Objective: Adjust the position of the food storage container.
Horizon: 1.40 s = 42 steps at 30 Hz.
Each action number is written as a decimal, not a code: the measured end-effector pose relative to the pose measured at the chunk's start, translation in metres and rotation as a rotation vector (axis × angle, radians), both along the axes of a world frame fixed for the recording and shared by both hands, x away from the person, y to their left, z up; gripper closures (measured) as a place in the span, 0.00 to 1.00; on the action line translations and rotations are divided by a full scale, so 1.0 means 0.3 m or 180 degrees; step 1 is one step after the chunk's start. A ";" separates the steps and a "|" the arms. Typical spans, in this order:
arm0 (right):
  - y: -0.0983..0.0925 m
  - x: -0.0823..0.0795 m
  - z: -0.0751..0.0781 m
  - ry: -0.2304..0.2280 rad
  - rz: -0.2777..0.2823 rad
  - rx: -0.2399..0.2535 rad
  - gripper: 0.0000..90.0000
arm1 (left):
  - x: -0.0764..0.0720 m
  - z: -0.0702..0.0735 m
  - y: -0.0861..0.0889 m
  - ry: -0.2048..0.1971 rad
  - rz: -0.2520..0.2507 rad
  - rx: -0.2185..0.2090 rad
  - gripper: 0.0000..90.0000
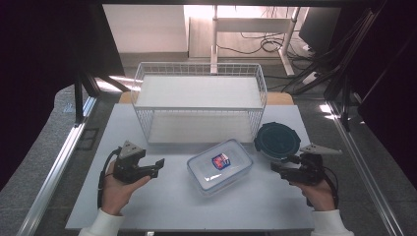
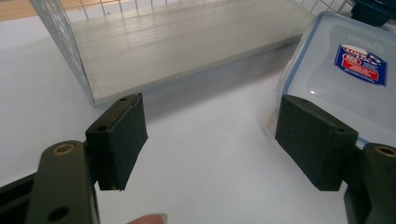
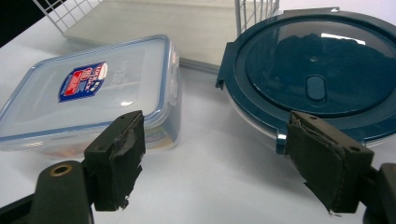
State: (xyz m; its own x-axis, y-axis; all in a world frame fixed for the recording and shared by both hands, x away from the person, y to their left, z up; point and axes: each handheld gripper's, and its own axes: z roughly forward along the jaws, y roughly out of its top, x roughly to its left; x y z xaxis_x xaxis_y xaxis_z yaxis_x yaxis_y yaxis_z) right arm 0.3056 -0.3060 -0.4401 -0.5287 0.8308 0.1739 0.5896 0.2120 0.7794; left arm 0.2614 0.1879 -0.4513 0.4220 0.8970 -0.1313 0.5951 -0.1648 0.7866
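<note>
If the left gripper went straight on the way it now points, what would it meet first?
Probably bare table, then the wire rack's bottom shelf straight ahead. The left gripper holds its jaws open, and the clear rectangular container lies just off to the side of its line, so the outer jaw might clip it; depth is unclear.

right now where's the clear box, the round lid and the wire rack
clear box (image 1: 220, 167), high view, middle of its top
round lid (image 3: 317, 70), right gripper view, centre of its dark top
wire rack (image 1: 199, 68), high view, back rim

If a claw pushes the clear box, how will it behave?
The clear box looks empty, so probably light. It sits flat and low on the smooth table, so it would likely slide, not tip. Its glossy plastic lid may be slippery to grip.
</note>
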 end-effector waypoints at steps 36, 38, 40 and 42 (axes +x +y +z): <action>0.019 0.018 0.055 0.0066 0.0072 -0.0073 0.45 | -0.014 0.008 0.007 0.0202 -0.0059 -0.0084 0.25; 0.035 0.029 0.065 0.0070 0.0071 -0.0096 0.47 | -0.012 0.006 0.010 0.0220 -0.0044 -0.0095 0.25; 0.064 0.050 0.077 0.0105 0.0131 -0.0180 0.51 | -0.011 0.005 0.015 0.0229 -0.0054 -0.0095 0.25; 0.089 0.077 0.088 0.0160 0.0185 -0.0296 0.55 | -0.010 0.002 0.019 0.0238 -0.0061 -0.0096 0.25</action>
